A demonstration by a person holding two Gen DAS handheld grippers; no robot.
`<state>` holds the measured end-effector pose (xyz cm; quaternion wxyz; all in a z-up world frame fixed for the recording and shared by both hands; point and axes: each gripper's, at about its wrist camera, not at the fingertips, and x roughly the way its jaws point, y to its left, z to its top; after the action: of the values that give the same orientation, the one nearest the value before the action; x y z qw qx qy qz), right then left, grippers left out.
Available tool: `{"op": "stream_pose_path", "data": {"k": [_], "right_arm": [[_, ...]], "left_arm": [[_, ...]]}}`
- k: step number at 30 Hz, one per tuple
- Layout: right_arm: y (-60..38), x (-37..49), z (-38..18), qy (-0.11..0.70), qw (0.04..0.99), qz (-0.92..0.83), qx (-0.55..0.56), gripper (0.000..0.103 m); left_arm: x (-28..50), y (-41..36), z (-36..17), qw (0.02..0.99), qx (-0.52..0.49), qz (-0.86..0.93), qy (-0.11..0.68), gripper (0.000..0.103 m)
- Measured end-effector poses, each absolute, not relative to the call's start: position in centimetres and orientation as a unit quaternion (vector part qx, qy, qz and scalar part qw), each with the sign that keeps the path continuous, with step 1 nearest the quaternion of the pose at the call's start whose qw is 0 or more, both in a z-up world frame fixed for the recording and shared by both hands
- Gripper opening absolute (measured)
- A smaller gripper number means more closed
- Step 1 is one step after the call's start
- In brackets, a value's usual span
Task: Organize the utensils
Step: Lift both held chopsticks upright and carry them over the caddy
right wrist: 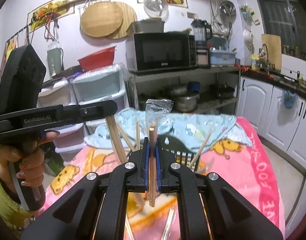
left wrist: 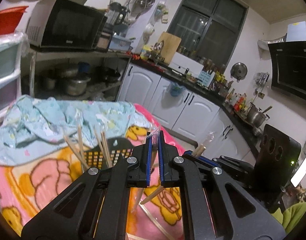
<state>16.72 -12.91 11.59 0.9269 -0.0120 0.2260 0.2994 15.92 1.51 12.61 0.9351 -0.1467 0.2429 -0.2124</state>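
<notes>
Chopsticks held above the black basket (right wrist: 181, 152)
Right gripper (right wrist: 152, 160) clamps wrapped chopsticks (right wrist: 152, 170); left gripper (left wrist: 155, 160) pinches wrapper film (left wrist: 153, 135), which could tear free

- A home kitchen.
- Microwave (right wrist: 163, 50) on a metal shelf at the centre, pots (right wrist: 186, 99) stacked beneath.
- White cabinets (left wrist: 195, 116) under a dark counter, centre right.
- Range hood (left wrist: 290, 68) at the far right.
</notes>
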Motion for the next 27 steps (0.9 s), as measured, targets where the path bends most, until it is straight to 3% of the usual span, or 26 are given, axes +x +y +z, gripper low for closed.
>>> {"op": "stream_pose_path", "data": {"k": [16,27], "right_arm": [[-13.3,17.4,17.8,0.139,0.945,0.296,-0.013,0.006],[-14.1,18.6,19.6,0.104,0.954,0.280,-0.013,0.006]], "left_arm": [[16.8,3.7,18.8,0.958,-0.136,-0.187,0.170,0.003],[19.2,5.9,19.0,0.963,-0.153,-0.151,0.163,0.003]]}}
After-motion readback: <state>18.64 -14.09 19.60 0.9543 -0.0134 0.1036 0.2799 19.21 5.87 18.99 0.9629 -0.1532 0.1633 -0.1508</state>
